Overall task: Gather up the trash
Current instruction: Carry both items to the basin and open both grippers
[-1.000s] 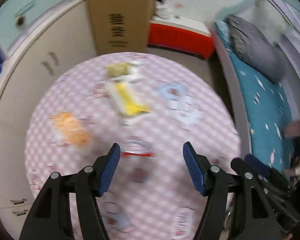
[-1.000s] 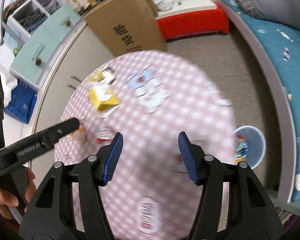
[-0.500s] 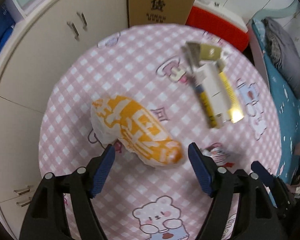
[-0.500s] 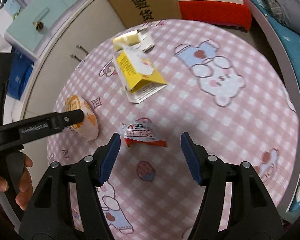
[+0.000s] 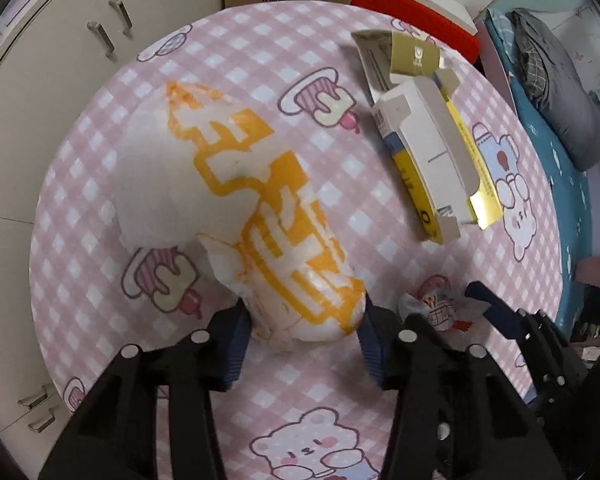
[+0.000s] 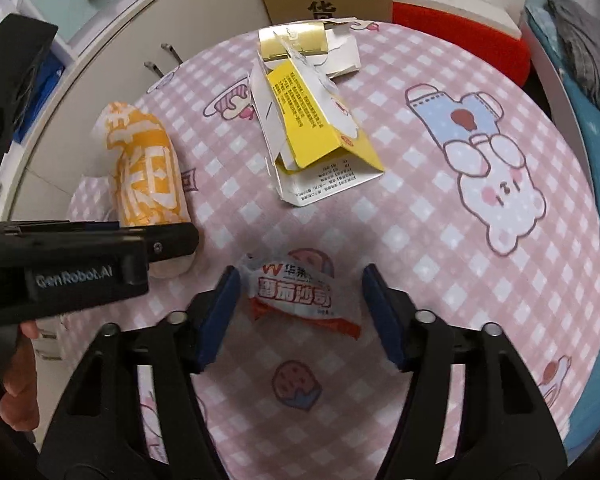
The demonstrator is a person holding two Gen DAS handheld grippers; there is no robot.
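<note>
Both grippers have dropped onto the table; our left gripper [image 5: 304, 340] has just closed, pads pinching the orange-printed wrapper [image 5: 260, 216]; right gripper [image 6: 300, 312] has narrowed a little and stands open around the red sachet [image 6: 296, 292], not yet gripping.

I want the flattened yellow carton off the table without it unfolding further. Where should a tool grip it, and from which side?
Probably take the yellow carton from above, across its folded ridge near the middle: there its layers stack into a raised edge. The loose white flaps lie flat on the tablecloth and would likely slip or open.
</note>
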